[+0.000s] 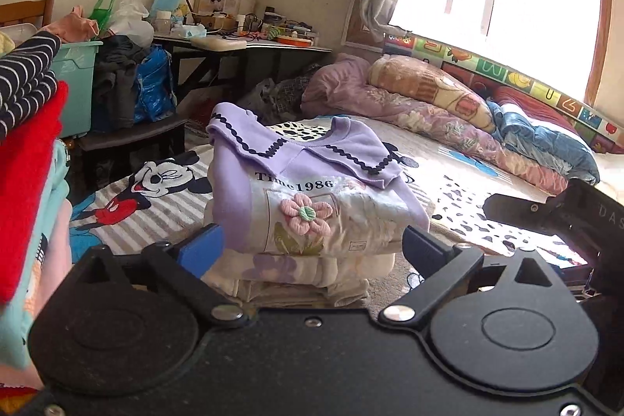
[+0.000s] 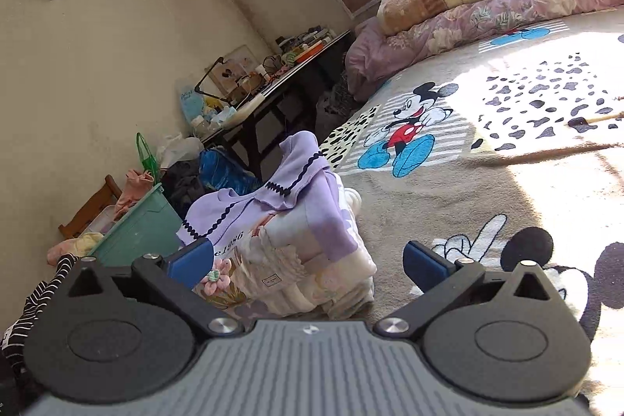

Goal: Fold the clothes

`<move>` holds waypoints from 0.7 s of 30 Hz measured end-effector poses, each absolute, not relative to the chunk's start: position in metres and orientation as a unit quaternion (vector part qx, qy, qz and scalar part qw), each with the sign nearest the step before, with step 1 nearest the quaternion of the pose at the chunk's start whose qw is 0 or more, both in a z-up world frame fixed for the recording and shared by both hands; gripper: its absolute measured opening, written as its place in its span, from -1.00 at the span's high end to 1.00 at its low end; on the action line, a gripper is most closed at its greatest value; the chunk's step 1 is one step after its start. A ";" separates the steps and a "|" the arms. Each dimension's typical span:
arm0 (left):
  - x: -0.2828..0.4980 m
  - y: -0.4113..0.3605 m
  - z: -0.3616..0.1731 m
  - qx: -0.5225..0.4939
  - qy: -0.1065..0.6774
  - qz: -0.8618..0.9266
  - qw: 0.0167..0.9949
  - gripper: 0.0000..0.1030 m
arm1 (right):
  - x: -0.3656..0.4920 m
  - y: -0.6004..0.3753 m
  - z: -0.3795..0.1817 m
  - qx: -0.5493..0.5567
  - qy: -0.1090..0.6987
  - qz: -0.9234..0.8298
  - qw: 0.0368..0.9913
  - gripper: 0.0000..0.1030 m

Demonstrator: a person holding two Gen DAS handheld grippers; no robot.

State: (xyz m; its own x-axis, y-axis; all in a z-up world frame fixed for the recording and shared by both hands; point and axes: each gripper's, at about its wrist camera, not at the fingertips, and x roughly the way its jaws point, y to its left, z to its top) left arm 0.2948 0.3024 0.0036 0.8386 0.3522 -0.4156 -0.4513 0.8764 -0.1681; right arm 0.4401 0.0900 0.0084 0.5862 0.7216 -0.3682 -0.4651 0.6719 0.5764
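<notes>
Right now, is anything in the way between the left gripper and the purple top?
Nothing visible is. The left gripper is open, and the folded purple top sits right ahead of its fingers on a small pile of folded clothes. The stack with the red sweater stands off to the side.

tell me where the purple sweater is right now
The purple sweater lies folded atop a small pile of clothes on the blanket, centred in the left wrist view.

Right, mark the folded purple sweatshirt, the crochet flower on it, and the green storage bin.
purple sweatshirt [image 1: 234, 197]: left wrist view, on its lilac front left of the print.
crochet flower [image 1: 307, 213]: left wrist view, on its green centre.
green storage bin [image 2: 144, 229]: right wrist view, on its side wall.
</notes>
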 end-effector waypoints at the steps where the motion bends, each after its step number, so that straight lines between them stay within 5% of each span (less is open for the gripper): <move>1: 0.290 0.299 0.007 -0.126 0.192 0.215 0.949 -0.97 | 0.433 0.088 0.014 0.206 0.302 0.338 0.867 -0.99; 21: 0.222 0.256 0.063 -0.052 0.253 0.282 0.924 -1.00 | 0.325 0.085 0.081 0.072 0.323 0.315 0.889 -1.00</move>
State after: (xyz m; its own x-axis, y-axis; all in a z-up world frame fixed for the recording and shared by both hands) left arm 0.2218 0.2560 0.0630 0.7127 0.4944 -0.4976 -0.5474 0.8356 0.0463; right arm 0.3253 0.0853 0.0807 0.5920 0.6075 -0.5295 -0.5141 0.7907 0.3324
